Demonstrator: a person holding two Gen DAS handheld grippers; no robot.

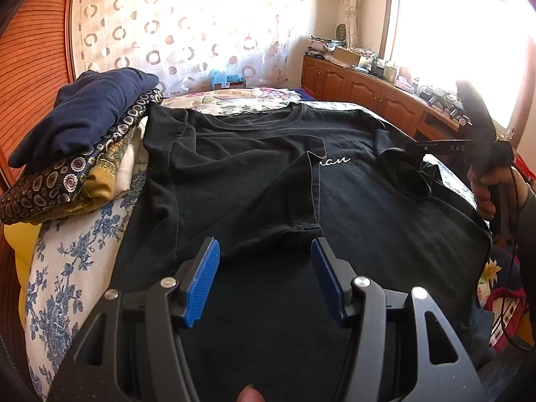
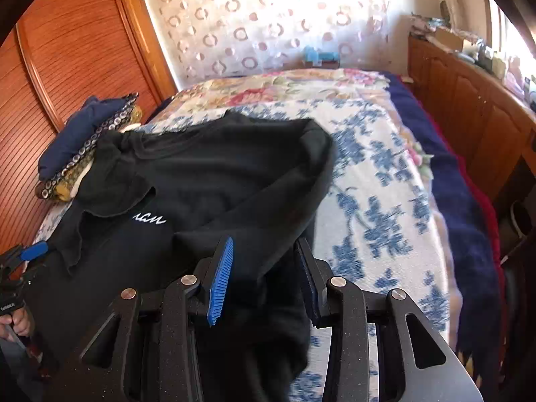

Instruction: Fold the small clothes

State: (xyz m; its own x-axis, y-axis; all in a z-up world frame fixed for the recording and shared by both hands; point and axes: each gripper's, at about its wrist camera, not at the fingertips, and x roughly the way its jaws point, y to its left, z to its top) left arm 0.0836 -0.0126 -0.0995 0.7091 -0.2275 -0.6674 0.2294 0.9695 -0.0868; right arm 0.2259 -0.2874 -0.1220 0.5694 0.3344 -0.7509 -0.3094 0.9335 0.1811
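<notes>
The black T-shirt (image 1: 254, 167) lay spread across the middle of the flowered bed (image 2: 385, 174), one sleeve turned in over the chest and the other side doubled over, so the fold looked only begun, with a stack of folded clothes (image 1: 77, 140) at the left. The left gripper (image 1: 264, 268) stood half open and empty above the hem. The right gripper (image 2: 264, 278) had cloth between its parted jaws; whether the pads pinched it I couldn't tell, the fabric hiding one pad.

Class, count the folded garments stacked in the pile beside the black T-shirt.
3 at least: a navy one on top, a circle-patterned one beneath it, and a white one lower down. Others may be hidden underneath.
</notes>
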